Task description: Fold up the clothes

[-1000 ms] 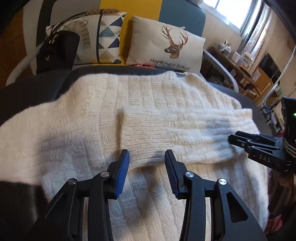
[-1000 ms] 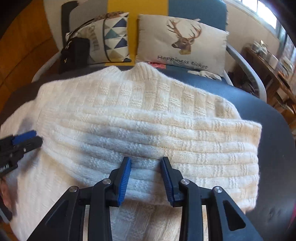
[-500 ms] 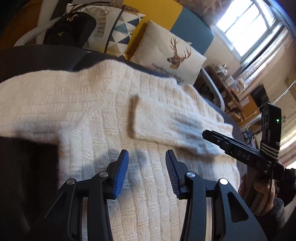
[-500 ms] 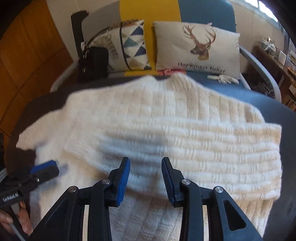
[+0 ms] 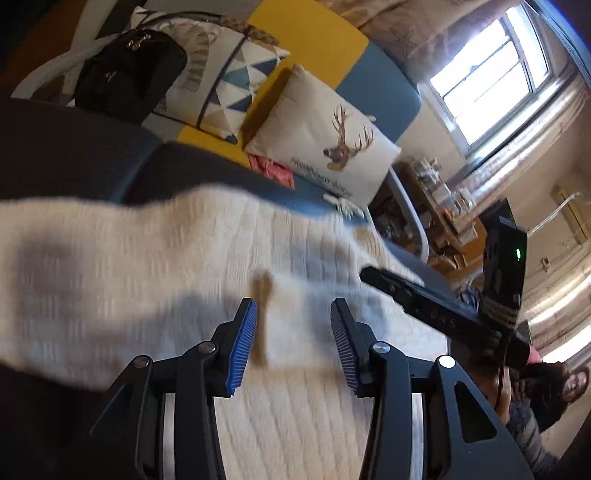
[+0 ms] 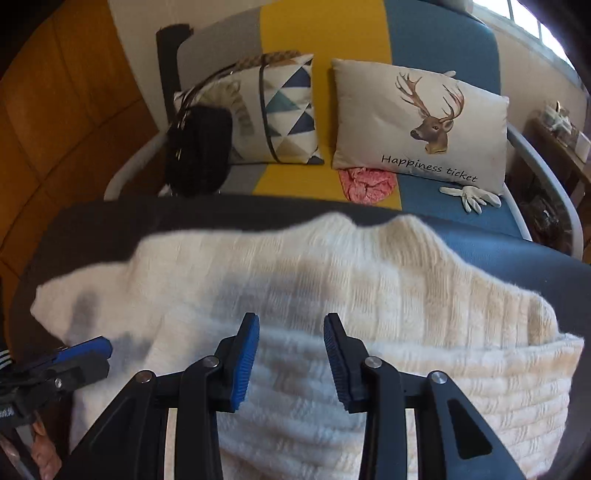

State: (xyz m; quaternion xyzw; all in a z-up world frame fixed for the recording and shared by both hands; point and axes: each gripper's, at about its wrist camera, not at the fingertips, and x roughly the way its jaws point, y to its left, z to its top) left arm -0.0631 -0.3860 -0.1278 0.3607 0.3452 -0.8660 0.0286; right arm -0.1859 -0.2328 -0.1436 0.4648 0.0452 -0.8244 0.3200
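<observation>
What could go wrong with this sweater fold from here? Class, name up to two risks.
1. One sleeve is folded across the white sweater, but both the left gripper and the right gripper are open with nothing clamped, so it may slide back.
2. The sweater's far edge reaches the dark table rim; a tug could drag it off.

Both wrist views close above sweater (image 5: 155, 266), facing cushioned bench (image 6: 443, 33), left view tilted
</observation>
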